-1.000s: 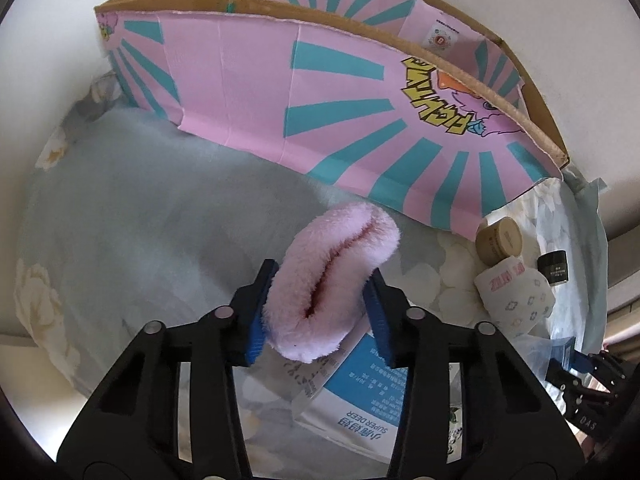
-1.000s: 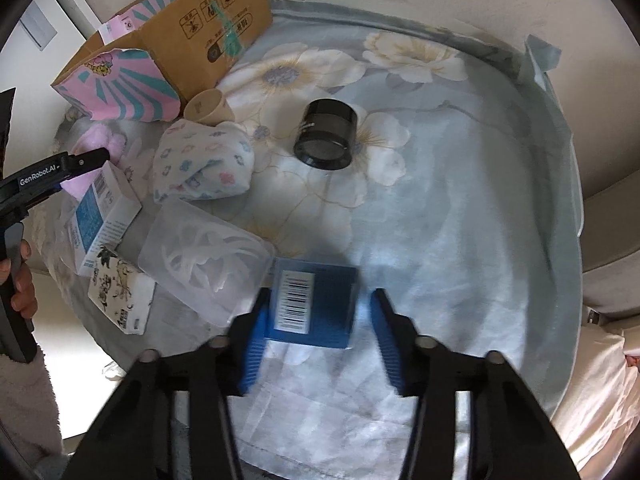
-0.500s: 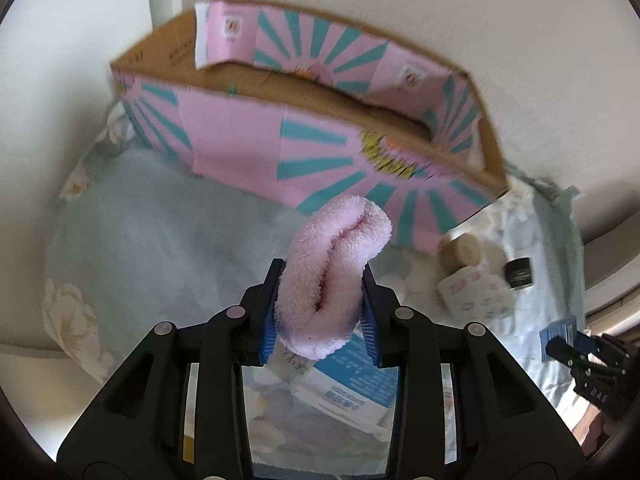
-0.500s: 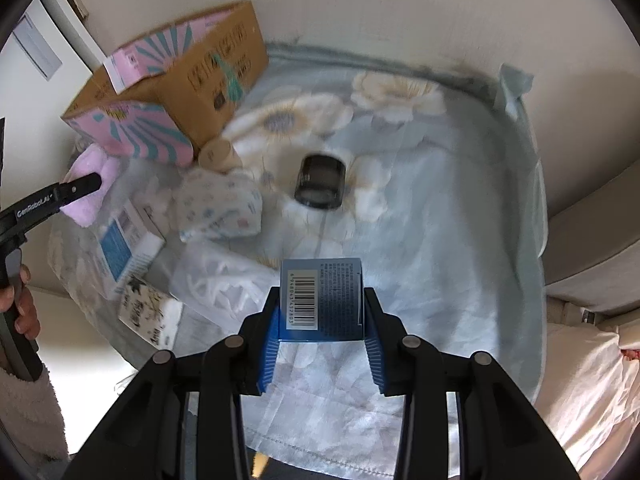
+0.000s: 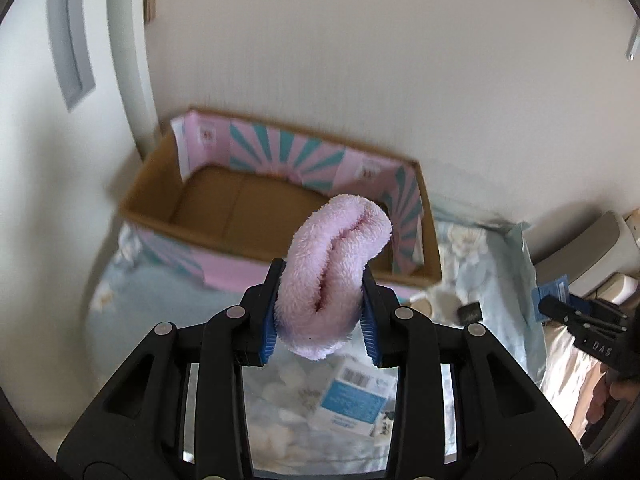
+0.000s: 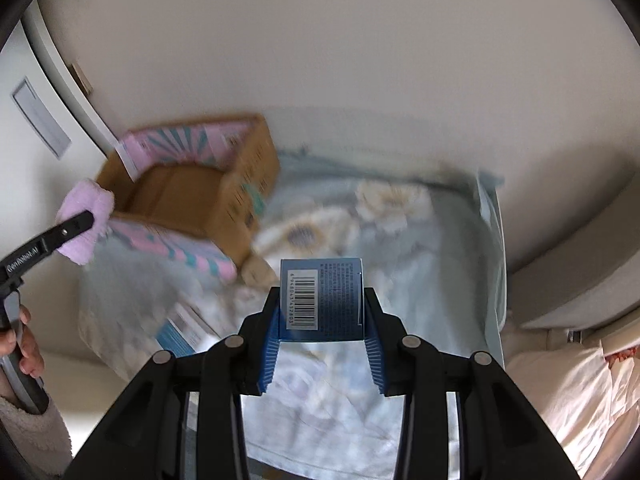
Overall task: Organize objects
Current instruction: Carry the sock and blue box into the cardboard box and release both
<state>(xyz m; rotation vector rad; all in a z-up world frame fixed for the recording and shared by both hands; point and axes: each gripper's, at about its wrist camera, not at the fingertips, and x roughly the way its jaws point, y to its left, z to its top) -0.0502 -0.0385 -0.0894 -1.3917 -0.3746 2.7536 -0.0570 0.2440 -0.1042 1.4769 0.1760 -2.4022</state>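
Note:
My left gripper (image 5: 322, 312) is shut on a folded pink fluffy towel (image 5: 334, 264) and holds it in the air, in front of the open pink-and-teal cardboard box (image 5: 224, 200). The box looks empty inside. My right gripper (image 6: 322, 320) is shut on a small blue box with a barcode (image 6: 320, 298), held above the floral cloth (image 6: 420, 272). In the right wrist view the left gripper (image 6: 76, 226) with the pink towel (image 6: 84, 220) hangs at the box's (image 6: 192, 188) near left corner.
On the floral cloth below lie a white-and-blue carton (image 5: 352, 400), a tan jar (image 6: 256, 270) by the cardboard box, and a small black jar (image 5: 470, 312). A wall stands right behind the box. A grey sofa edge (image 6: 580, 280) lies to the right.
Both grippers have risen well above the cloth with their loads. The left one now looks down into the open box; the right one has lifted the blue box off the cloth.

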